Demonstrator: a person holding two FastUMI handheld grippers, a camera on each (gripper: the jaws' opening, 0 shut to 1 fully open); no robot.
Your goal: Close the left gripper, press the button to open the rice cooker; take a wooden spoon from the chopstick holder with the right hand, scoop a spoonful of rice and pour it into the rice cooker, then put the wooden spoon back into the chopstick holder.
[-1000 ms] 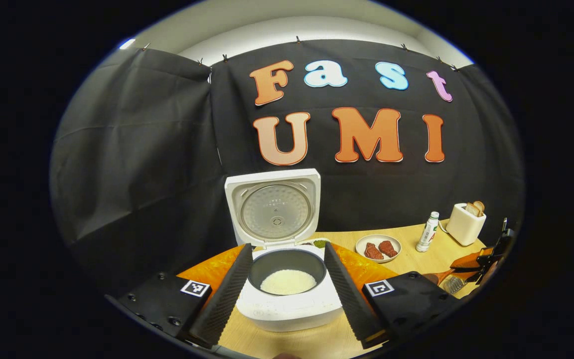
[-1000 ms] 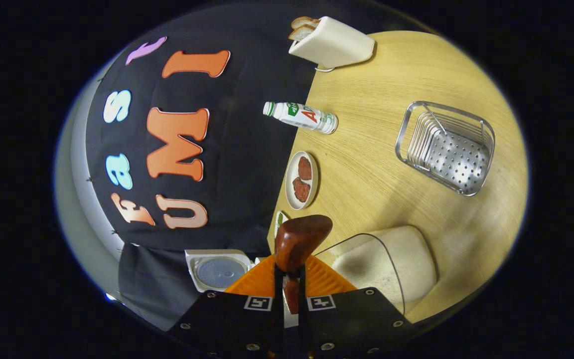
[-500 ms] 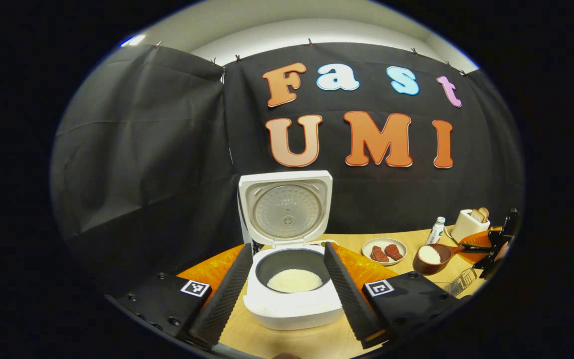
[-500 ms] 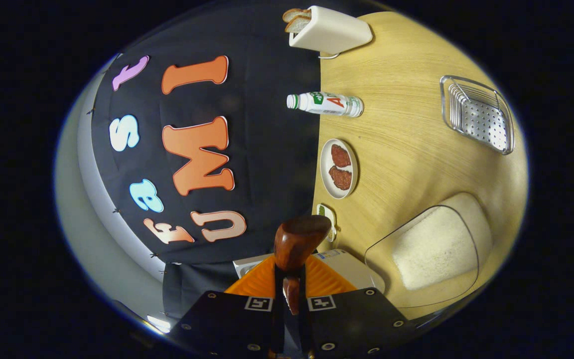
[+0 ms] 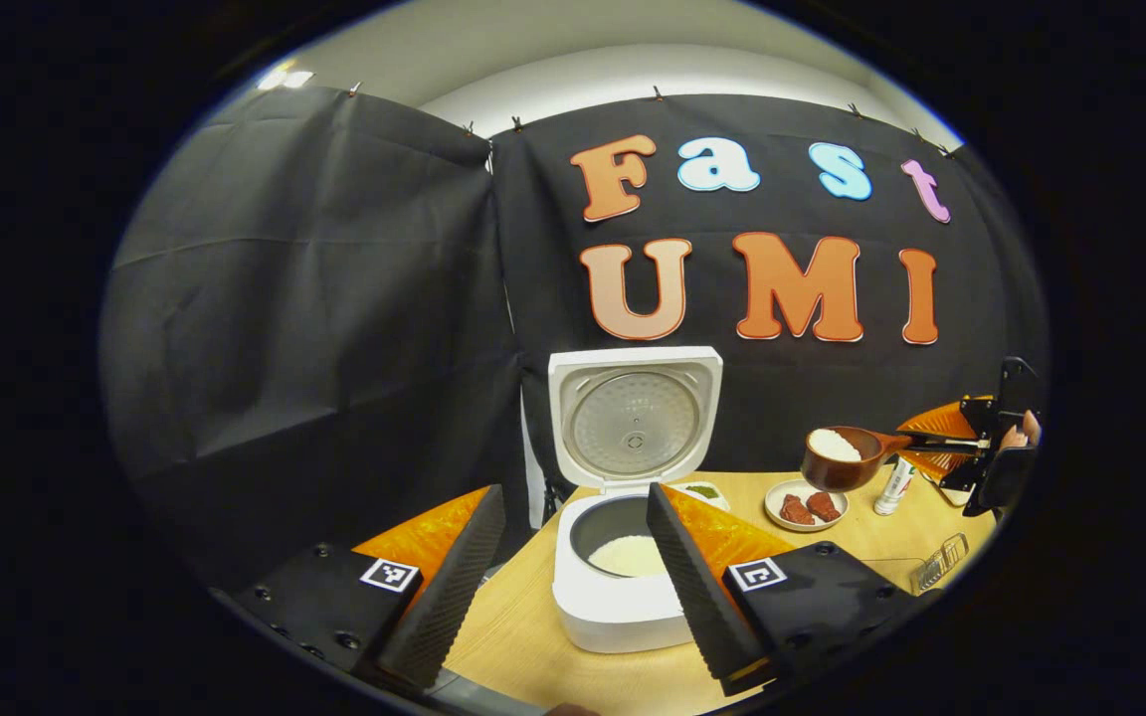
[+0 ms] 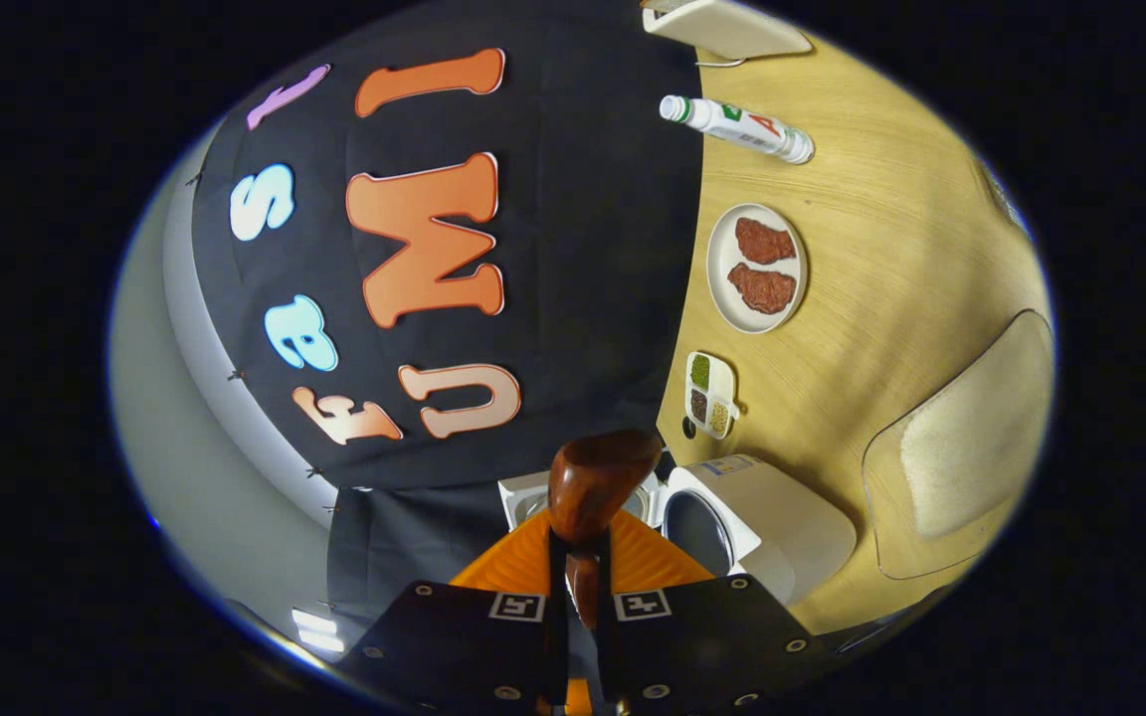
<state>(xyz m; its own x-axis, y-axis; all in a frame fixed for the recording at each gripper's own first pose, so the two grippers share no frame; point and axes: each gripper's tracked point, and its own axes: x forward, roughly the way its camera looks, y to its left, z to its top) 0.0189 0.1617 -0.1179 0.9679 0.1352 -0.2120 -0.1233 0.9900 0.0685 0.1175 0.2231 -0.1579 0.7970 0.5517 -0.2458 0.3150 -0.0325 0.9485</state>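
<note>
- While the worktop (image 5: 523,636) carries everything, its pale wood runs under the rice cooker (image 5: 618,607) in the left gripper view and across the right side of the right gripper view.
- Standing on that worktop, the rice cooker has its lid (image 5: 635,418) swung upright and a layer of white rice (image 5: 630,555) in its pot; the right gripper view has it (image 6: 782,517) low, just beyond the spoon's bowl.
- A clear tub of rice (image 6: 971,443) sits on the worktop well to the side of the cooker in the right gripper view.
- The left gripper (image 5: 573,587) is released, its two ribbed fingers spread wide and apart from the cooker, which shows between them.
- The right gripper (image 6: 583,597) is clenched on the wooden spoon (image 6: 595,482), both fingers pressing its handle.
- Seen from the left gripper view, that wooden spoon (image 5: 837,457) is held level in the air above the plate, its bowl heaped with rice, to the side of the open cooker and apart from it.
- A plate with two pieces of meat (image 6: 758,267) lies near a small seasoning dish (image 6: 710,395).
- A bottle (image 6: 738,127) stands beyond the plate.
</note>
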